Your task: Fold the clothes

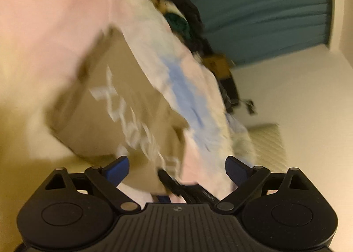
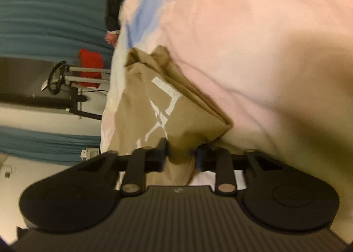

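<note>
Right claw (image 2: 181,155) is clamping the tan shirt (image 2: 167,106), bunched straight ahead; left claw (image 1: 176,169) is gaping around pink cloth (image 1: 55,31). Mid-fold, seemingly; next needs spreading flat.

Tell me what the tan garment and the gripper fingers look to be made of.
Tan garment: soft matte woven or knit cloth, likely cotton; it creases and bunches where the right gripper pinches it, with white printed lettering. Left gripper fingers: hard black plastic with matte blue pads, possibly rubbery. Blur leaves it uncertain.
</note>
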A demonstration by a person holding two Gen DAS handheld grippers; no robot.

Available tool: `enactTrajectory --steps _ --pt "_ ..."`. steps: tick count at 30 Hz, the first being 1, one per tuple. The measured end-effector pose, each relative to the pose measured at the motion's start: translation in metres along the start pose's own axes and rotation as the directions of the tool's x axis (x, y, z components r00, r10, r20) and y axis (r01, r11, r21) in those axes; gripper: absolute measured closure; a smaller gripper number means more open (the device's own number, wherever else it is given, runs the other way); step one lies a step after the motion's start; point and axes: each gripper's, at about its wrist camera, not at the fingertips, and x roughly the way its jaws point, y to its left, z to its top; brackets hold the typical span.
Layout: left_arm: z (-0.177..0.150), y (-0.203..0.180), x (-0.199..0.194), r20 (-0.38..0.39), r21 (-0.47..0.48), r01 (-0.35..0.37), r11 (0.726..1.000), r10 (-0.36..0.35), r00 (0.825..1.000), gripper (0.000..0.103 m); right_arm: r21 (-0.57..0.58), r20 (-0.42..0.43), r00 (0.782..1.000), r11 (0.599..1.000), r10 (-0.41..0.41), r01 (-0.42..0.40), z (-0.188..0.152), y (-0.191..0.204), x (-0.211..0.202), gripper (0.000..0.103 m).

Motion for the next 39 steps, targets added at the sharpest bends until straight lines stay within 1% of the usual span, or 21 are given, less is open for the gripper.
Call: enactTrajectory --steps 1,3,7,10,11,13,14,16,19,20,22,25,28,31,33,36,39 --pt "-0.001 0.003 0.005 -0.02 -0.02 0.031 0.999 -0.031 0.999 0.008 -0.03 0.009 1.0 1.0 0.006 -0.006 -0.001 0.005 -0.001 0.082" --pt "-0.006 0.011 0.023 -0.057 -0.061 0.052 0.997 -0.055 0.997 0.008 -0.054 0.022 0.998 0.997 0.057 -0.056 0.0 0.013 -0.008 0.084" --pt "-0.003 0.026 0.031 -0.003 -0.124 0.051 0.991 -0.052 0.999 0.009 -0.065 0.038 0.98 0.979 0.194 -0.191 0.004 0.024 -0.022 0.086" --pt "-0.001 0.037 0.036 0.04 -0.17 0.052 0.984 -0.046 0.998 0.013 -0.09 0.051 0.967 0.965 0.251 -0.246 0.007 0.028 -0.032 0.086" --pt "0.001 0.042 0.031 0.071 -0.193 0.065 0.979 -0.053 0.996 0.015 -0.101 0.057 0.965 0.963 0.257 -0.25 0.009 0.029 -0.035 0.086" --pt "0.002 0.053 0.023 0.126 -0.26 0.099 0.96 -0.068 0.99 0.028 -0.111 0.067 0.963 0.961 0.26 -0.251 0.011 0.032 -0.037 0.086" --pt "0.001 0.055 0.021 0.142 -0.272 0.098 0.957 -0.061 0.988 0.031 -0.106 0.071 0.963 0.962 0.261 -0.252 0.012 0.032 -0.037 0.086" --pt "0.0 0.058 0.016 0.17 -0.29 0.094 0.953 -0.045 0.984 0.045 -0.095 0.077 0.962 0.963 0.261 -0.253 0.013 0.031 -0.038 0.086" --pt "-0.002 0.06 0.012 0.201 -0.309 0.092 0.946 -0.029 0.979 0.054 -0.093 0.082 0.96 0.962 0.266 -0.258 0.012 0.033 -0.042 0.087" --pt "-0.002 0.059 0.011 0.203 -0.31 0.095 0.946 -0.031 0.979 0.054 -0.095 0.084 0.959 0.96 0.27 -0.262 0.012 0.034 -0.043 0.087" --pt "0.0 0.052 0.011 0.201 -0.284 0.086 0.955 -0.028 0.979 0.059 -0.1 0.085 0.956 0.957 0.282 -0.273 0.011 0.035 -0.048 0.087" --pt "0.002 0.04 0.01 0.207 -0.267 0.109 0.957 -0.053 0.977 0.065 -0.104 0.089 0.949 0.951 0.302 -0.293 0.012 0.04 -0.058 0.087" --pt "0.006 0.019 0.012 0.185 -0.242 0.103 0.965 -0.058 0.981 0.067 -0.095 0.102 0.942 0.946 0.32 -0.311 0.017 0.048 -0.07 0.087" --pt "0.018 -0.013 0.019 0.145 -0.184 0.069 0.98 -0.042 0.988 0.068 -0.09 0.136 0.936 0.945 0.324 -0.314 0.029 0.059 -0.085 0.087" --pt "0.028 -0.04 0.036 0.114 -0.153 0.03 0.988 -0.012 0.993 0.068 -0.072 0.16 0.934 0.948 0.319 -0.311 0.045 0.064 -0.09 0.087" --pt "0.052 -0.077 0.071 0.071 -0.146 -0.009 0.989 0.02 0.997 0.068 -0.09 0.19 0.935 0.954 0.299 -0.287 0.082 0.079 -0.094 0.087" --pt "0.08 -0.119 0.126 0.042 -0.129 -0.013 0.992 0.018 0.999 0.068 -0.091 0.227 0.93 0.957 0.288 -0.274 0.133 0.094 -0.092 0.087"
